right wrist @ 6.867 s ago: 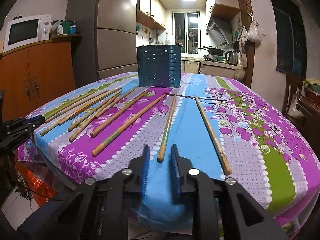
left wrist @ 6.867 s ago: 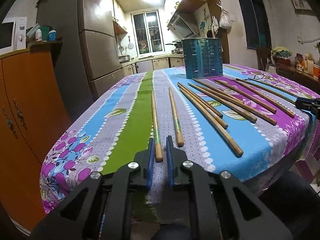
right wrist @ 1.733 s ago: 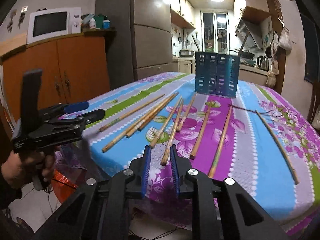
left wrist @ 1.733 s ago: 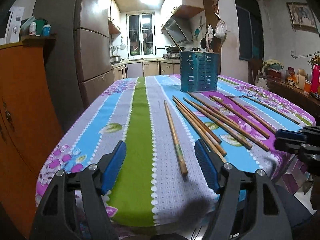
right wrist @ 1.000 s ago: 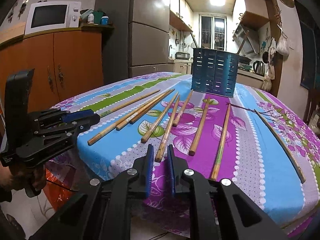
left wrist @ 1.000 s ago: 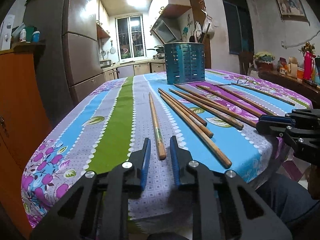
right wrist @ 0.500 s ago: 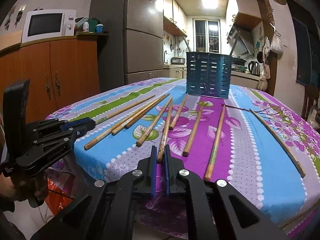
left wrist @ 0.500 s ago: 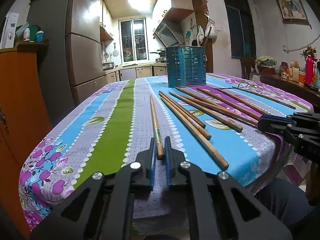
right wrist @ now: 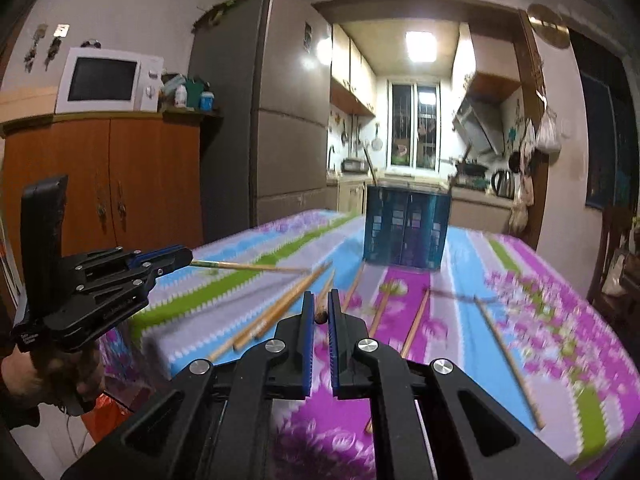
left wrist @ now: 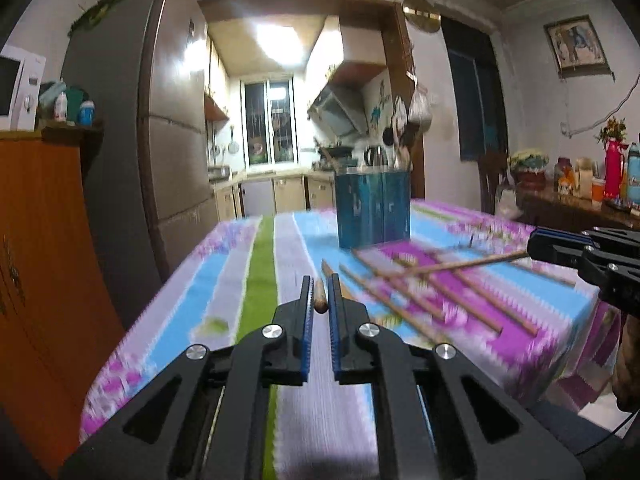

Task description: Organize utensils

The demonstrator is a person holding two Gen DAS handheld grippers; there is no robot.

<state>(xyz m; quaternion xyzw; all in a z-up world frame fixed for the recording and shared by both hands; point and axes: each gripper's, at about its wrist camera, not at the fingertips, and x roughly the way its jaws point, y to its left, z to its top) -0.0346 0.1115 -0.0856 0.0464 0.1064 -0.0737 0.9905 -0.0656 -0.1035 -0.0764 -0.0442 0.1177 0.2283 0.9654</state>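
A brown wooden chopstick (left wrist: 319, 298) is being pinched between the blue-padded jaws of the black left gripper (left wrist: 320, 300), its near end showing at 12 o'clock. A second brown wooden chopstick (right wrist: 320, 307) is being clamped by the black right gripper (right wrist: 320, 312) the same way. Both are being held above the striped floral tablecloth (right wrist: 520, 308). More wooden chopsticks (right wrist: 276, 312) are lying on the cloth, and the blue slotted utensil holder (right wrist: 406, 228) is standing at 12 o'clock beyond them.

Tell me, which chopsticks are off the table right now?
Two: one clamped in the left gripper, one in the right gripper. The other chopsticks lie flat on the tablecloth.
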